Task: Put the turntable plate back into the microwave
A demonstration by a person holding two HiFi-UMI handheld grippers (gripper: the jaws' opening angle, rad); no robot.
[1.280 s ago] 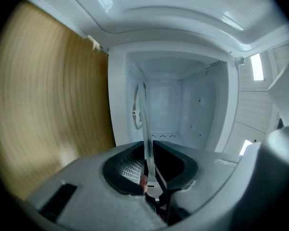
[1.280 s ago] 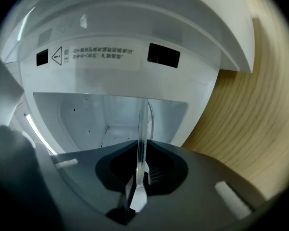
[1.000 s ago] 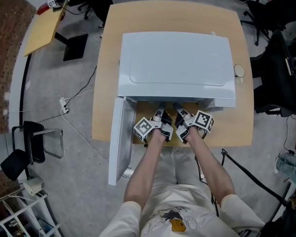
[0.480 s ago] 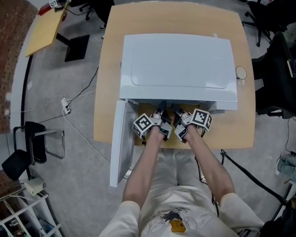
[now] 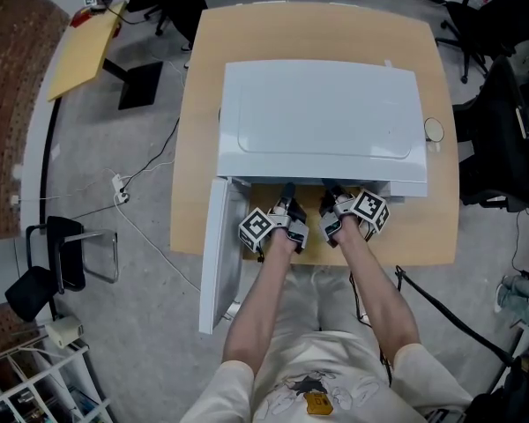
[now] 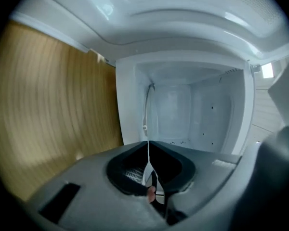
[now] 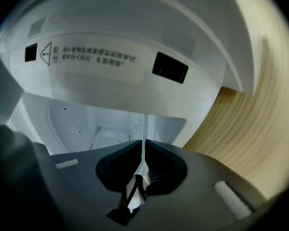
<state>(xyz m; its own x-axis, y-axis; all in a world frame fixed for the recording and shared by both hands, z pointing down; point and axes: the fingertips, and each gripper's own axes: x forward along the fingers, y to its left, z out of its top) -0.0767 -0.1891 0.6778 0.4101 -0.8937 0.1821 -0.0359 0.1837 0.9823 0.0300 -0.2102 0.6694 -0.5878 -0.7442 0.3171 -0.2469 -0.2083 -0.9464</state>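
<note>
- microwave door point(image 5: 219, 254): white, swung open at the left of the cavity, reaching out past the edge of the wooden table point(image 5: 194, 104).
- left gripper point(image 5: 286, 192): at the cavity mouth, pointing inward; jaws clamped on the thin clear rim of the turntable plate point(image 6: 146, 112).
- turntable plate: seen edge-on in the left gripper view as a pale line running from the jaws into the white cavity; not made out in the head view, under the front edge of the microwave point(image 5: 322, 117).
- right gripper point(image 5: 332, 192): just beside the left, also at the mouth; jaws just closed down, pinching a thin pale edge, apparently the same plate.
- small round object point(image 5: 434, 129): on the table, just beside the microwave's right side.
</note>
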